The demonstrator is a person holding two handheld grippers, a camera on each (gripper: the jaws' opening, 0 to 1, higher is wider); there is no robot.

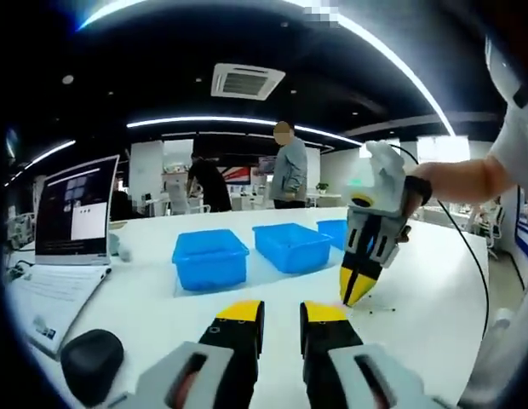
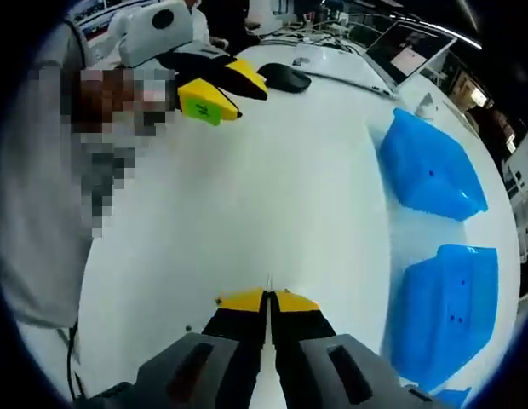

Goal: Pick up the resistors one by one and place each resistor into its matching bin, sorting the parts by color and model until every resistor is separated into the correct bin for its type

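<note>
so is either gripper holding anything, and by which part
The right gripper is shut on a resistor's thin wire lead, near its end. The left gripper is open and holds nothing.

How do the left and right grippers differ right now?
The left gripper has its jaws apart and hovers empty above the table. The right gripper has its jaws closed, tips down at the table beside thin wire-like resistors; whether it holds one is unclear. Both have yellow tips.

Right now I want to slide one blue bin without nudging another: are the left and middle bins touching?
Apart. The left gripper view shows white table between the left blue bin and the middle blue bin.
</note>
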